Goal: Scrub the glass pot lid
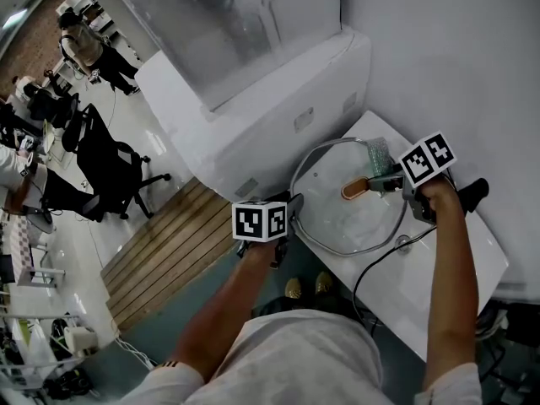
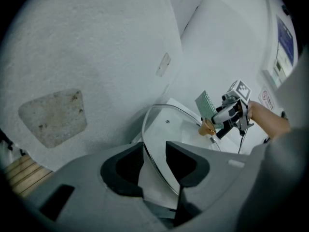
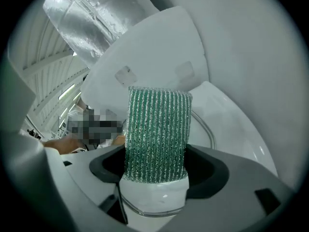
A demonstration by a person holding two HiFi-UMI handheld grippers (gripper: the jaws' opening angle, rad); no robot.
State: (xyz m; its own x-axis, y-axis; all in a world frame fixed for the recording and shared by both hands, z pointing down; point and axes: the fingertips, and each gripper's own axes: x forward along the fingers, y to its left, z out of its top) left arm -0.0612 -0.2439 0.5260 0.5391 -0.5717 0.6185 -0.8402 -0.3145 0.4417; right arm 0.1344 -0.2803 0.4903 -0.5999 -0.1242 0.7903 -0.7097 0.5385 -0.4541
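The round glass pot lid (image 1: 337, 218) with a steel rim and a brown knob (image 1: 354, 190) sits tilted over the white sink. My left gripper (image 1: 291, 209) grips its near left edge; in the left gripper view the rim (image 2: 149, 151) runs slantwise between the pads, and my left gripper (image 2: 155, 166) is shut on it. My right gripper (image 1: 384, 177) is at the lid's far side near the knob, shut on a green scouring sponge (image 1: 377, 153). In the right gripper view the sponge (image 3: 157, 134), green face on a white backing, fills the gap of my right gripper (image 3: 157, 168).
The white sink counter (image 1: 447, 268) fills the right side, with a white wall and a boxed housing (image 1: 278, 99) behind it. A black cable (image 1: 375, 264) trails over the counter's front. Wooden floor slats (image 1: 164, 247), office chairs and people are far left.
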